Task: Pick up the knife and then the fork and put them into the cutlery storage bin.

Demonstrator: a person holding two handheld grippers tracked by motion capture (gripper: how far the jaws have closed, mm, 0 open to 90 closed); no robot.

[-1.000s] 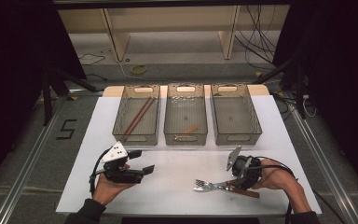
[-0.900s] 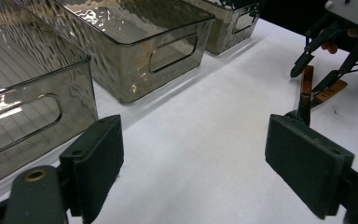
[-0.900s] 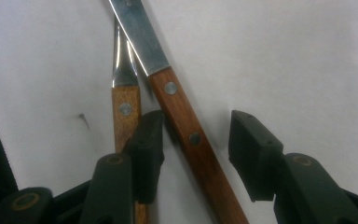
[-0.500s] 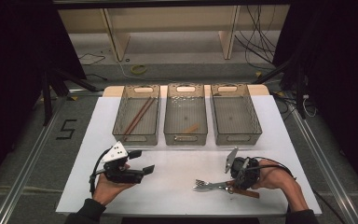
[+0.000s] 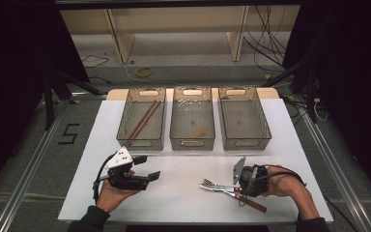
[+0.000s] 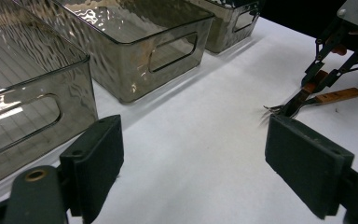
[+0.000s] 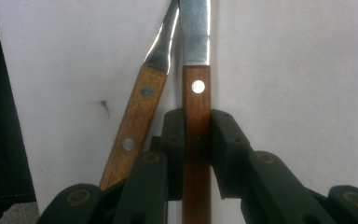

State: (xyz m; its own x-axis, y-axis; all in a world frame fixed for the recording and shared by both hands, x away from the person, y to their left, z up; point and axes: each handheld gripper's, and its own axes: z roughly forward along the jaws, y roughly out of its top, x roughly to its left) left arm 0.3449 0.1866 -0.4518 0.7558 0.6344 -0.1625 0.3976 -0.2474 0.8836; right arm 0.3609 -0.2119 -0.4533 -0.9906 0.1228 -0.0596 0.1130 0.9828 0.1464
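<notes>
We see a white table with three clear plastic bins set side by side along its far half. The left bin holds two long brown sticks lying close together, the middle bin has a small brown piece near its front wall, and the right bin looks bare as far as we can tell.

At the near left, a hand holds the left gripper just above the table, pointing toward the right side. In the left gripper view its jaws stand wide apart with only white tabletop between them.

At the near right, the other hand holds the right gripper low over two pieces of cutlery lying together on the table in front of the right bin. In the right gripper view we see two wooden handles with metal rivets: the straight handle sits between the pads, while the slanted handle lies just beside it to the left, outside them. The jaws have just been closing and now pinch the straight handle from both sides. In the high view, fork tines point left, away from the gripper, resting on the table.
</notes>
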